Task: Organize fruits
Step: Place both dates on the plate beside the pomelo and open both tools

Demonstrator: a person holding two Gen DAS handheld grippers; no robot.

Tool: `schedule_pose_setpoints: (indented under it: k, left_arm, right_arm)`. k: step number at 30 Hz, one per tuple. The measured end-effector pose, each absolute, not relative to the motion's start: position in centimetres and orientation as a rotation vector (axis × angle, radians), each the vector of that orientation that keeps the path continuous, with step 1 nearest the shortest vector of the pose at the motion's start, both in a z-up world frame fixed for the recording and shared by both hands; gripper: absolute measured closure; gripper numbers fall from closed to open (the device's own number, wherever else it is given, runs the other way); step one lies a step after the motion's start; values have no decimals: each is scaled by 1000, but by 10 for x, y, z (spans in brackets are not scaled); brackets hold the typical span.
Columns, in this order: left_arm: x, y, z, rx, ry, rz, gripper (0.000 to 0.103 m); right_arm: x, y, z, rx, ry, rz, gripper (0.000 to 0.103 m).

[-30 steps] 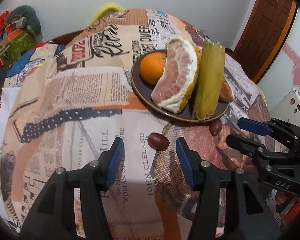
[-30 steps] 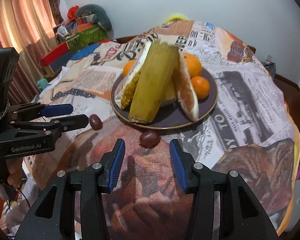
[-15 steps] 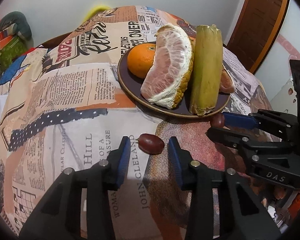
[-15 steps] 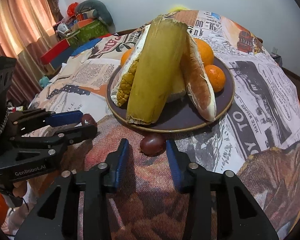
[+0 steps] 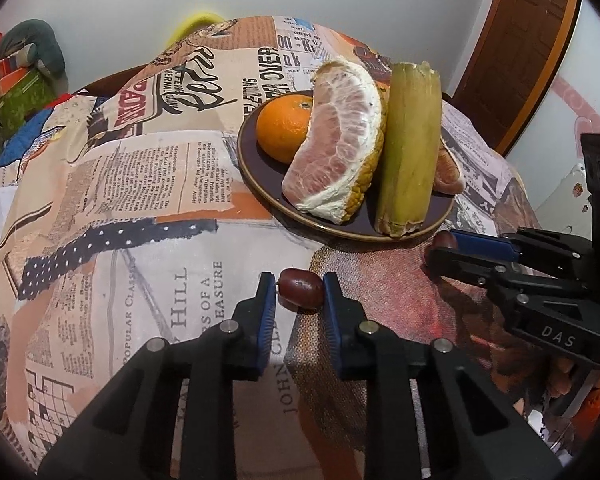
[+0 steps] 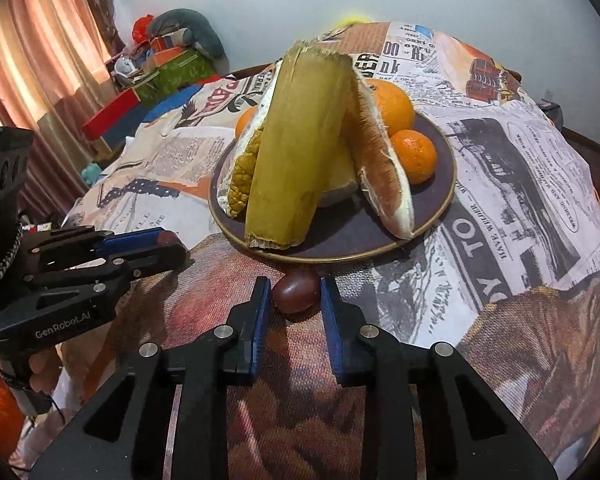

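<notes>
A dark plate (image 5: 268,184) (image 6: 432,236) holds oranges (image 5: 284,126) (image 6: 414,156), pomelo wedges (image 5: 340,144) (image 6: 384,176) and a green sugarcane piece (image 5: 408,152) (image 6: 300,152). Two dark red dates lie on the cloth in front of it. My left gripper (image 5: 299,292) is shut on one date (image 5: 301,290); it shows in the right wrist view (image 6: 166,237) at the left gripper's (image 6: 156,246) tips. My right gripper (image 6: 295,292) is closed around the other date (image 6: 296,290), the pads touching or nearly touching it; that date (image 5: 444,240) shows at the right gripper's (image 5: 446,248) tips.
A newspaper-print cloth (image 5: 140,184) covers the round table. A pile of boxes and cushions (image 6: 168,56) stands by the curtain at the far left. A wooden door (image 5: 528,40) is at the far right.
Both grippers moved forward and narrowed around their dates. One second ago both were wide open with the dates ahead of the tips.
</notes>
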State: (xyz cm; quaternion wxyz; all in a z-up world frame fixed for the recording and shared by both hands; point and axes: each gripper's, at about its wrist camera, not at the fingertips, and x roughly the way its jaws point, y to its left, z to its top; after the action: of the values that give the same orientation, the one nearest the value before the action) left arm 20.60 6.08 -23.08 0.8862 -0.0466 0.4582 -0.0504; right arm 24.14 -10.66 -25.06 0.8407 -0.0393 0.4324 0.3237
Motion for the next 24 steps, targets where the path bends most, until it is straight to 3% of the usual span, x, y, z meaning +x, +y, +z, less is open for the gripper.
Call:
schedule_pose_setpoints:
  k: [24]
  left_arm:
    - [256,76,-202,-118,861,-63,80]
  right_arm:
    - [268,-113,-229,-94,821,633,80]
